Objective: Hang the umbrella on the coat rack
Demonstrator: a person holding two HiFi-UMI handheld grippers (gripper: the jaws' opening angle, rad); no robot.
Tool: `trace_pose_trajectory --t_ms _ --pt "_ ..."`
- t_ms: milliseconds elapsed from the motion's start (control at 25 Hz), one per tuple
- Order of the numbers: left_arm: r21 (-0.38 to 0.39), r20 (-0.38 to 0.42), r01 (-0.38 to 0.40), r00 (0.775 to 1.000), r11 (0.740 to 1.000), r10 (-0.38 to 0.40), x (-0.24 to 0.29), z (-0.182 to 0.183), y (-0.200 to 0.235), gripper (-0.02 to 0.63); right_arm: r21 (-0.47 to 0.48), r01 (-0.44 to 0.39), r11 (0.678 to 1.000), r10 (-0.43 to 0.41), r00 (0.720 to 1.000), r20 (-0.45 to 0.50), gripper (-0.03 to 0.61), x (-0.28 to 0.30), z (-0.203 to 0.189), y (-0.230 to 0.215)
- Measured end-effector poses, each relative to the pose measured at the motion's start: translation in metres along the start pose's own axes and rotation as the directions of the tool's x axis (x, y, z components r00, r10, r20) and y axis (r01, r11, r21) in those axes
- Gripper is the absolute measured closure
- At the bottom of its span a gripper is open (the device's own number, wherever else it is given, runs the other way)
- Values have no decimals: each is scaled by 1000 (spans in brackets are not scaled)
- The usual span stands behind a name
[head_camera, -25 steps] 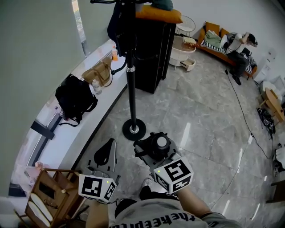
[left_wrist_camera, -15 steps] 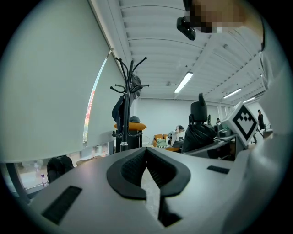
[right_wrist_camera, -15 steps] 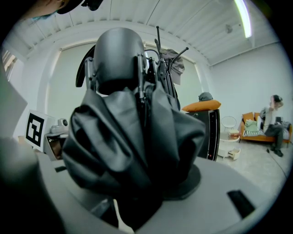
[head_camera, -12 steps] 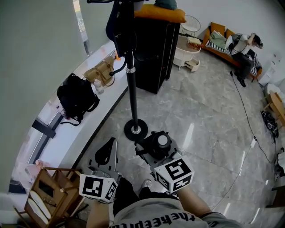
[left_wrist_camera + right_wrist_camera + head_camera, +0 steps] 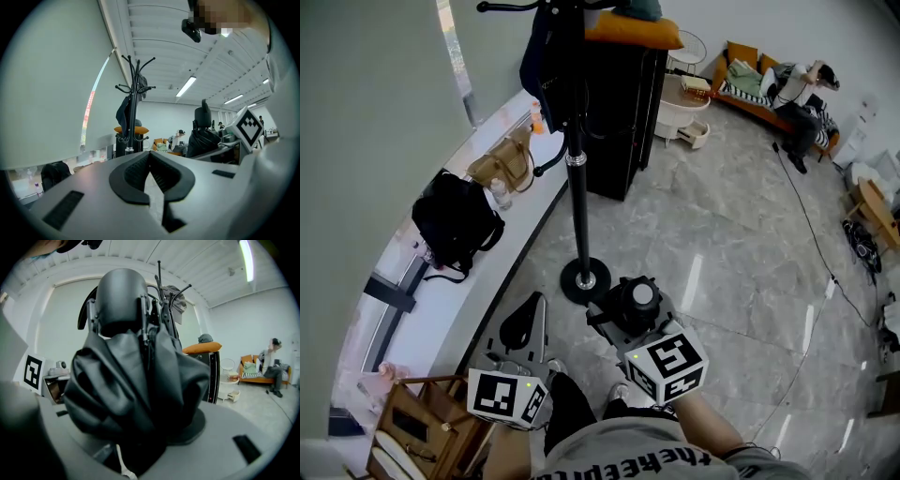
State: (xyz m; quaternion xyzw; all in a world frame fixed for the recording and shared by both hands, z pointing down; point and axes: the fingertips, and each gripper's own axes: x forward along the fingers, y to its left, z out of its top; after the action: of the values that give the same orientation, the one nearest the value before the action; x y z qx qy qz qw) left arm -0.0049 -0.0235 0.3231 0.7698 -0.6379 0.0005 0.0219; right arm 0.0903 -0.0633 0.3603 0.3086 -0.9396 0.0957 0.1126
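Note:
A black coat rack (image 5: 574,169) stands on its round base (image 5: 585,279) just ahead of me, with a dark garment (image 5: 546,56) on its upper hooks. A folded black umbrella (image 5: 633,302) points toward the base, and my right gripper (image 5: 635,314) is shut on it. In the right gripper view the umbrella (image 5: 136,376) fills the middle and hides the jaws, with the rack's hooks (image 5: 171,294) behind it. My left gripper (image 5: 525,323) is beside it on the left, shut and holding nothing. The left gripper view shows the coat rack (image 5: 133,103) ahead, still some way off.
A black cabinet (image 5: 619,103) with an orange cushion (image 5: 633,30) stands behind the rack. A black backpack (image 5: 455,220) and a tan handbag (image 5: 504,161) lie on the window ledge at left. A wooden chair (image 5: 412,427) is at lower left. A person sits on a sofa (image 5: 769,89) far right.
The room has shifted a little in the picture as I step toward the rack. Both grippers keep their pose, and the umbrella stays gripped.

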Motion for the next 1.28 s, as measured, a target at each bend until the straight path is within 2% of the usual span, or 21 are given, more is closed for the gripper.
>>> trace_pose_trajectory --t_ms 640,1280 --pt "-27 -3 104 995 994 -104 23 0 69 598 32 96 995 -95 995 -29 322 62 13 17" --pt "-34 2 192 981 981 -192 63 -4 115 598 64 195 979 -193 980 -40 322 110 17 8"
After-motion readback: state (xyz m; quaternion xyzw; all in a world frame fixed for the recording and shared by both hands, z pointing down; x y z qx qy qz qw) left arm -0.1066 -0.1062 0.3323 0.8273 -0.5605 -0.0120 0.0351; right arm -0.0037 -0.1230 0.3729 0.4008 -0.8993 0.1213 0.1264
